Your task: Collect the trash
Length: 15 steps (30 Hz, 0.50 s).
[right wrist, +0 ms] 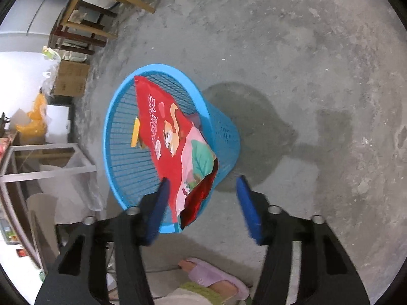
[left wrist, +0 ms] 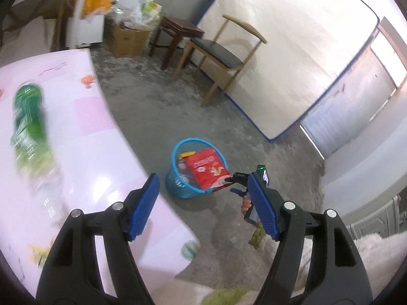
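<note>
Right wrist view: red snack bag point(right wrist: 175, 139) is lying across the blue basket point(right wrist: 119, 152) mid-frame, its lower end sticking over the rim, while the right gripper point(right wrist: 202, 193) is hanging released around it, pads clear. Left gripper point(left wrist: 203, 203) is also gaping empty, lower centre, with the green bottle point(left wrist: 29, 127) lying on the pink table point(left wrist: 101, 139) at left.

Red squirrel-printed bag point(right wrist: 168, 132) in blue mesh basket point(right wrist: 122, 157); green-labelled bottle point(left wrist: 30, 122) on pink tablecloth point(left wrist: 101, 137).

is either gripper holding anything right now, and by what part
Nothing is held. The left gripper stands open and empty, and the right gripper is open too, its pads clear of the red snack bag lying in the blue plastic basket.
</note>
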Motion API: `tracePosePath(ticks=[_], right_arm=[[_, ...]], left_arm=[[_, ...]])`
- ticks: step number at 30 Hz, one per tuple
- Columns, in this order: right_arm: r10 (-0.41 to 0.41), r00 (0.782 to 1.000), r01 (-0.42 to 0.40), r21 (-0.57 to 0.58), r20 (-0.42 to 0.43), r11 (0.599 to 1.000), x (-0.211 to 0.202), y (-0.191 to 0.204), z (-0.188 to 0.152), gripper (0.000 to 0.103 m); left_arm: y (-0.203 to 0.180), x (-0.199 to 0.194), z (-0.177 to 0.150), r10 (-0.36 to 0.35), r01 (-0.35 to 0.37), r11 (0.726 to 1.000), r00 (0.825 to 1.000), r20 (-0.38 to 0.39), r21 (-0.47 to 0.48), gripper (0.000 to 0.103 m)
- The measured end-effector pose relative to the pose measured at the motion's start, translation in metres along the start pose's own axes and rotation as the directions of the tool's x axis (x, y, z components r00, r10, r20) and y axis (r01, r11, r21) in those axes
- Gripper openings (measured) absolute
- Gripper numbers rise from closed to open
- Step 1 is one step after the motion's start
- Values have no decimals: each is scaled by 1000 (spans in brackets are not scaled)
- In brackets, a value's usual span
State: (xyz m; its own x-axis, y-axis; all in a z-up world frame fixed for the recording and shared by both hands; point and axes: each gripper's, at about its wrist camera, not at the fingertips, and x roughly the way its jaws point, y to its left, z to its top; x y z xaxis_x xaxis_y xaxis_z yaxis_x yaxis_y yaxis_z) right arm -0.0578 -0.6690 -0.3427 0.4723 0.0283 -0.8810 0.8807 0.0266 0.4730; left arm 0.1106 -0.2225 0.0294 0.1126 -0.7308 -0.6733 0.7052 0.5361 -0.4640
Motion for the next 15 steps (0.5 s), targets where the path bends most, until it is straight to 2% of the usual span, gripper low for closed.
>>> tracePosePath(ticks=[2,3,4,12,15], right_arm=[[-17,1000,17,-7,15,1000,-2,4,-1,26],[-27,999,28,-14,26,1000,-4,7,-3,23],[-31,999,31,-19,34,999,-5,8,-4,15],[-77,986,97,-133,151,986,-36,30,-4,6],[-119,962,171,-205,246,964,-63,45,-8,6]], left_arm=[[5,-10,-9,11,-11,1000,1000,20,-14,68],[8,-13,-15,15,-15,1000,1000,23,-24,68],[10,-13,-18,14,-13,999,1000,24,-34,68],[23,-17,-27,-9,10,999,1000,28,-46,68],[23,-19,-25,-5,6,999,999,39,-38,68]])
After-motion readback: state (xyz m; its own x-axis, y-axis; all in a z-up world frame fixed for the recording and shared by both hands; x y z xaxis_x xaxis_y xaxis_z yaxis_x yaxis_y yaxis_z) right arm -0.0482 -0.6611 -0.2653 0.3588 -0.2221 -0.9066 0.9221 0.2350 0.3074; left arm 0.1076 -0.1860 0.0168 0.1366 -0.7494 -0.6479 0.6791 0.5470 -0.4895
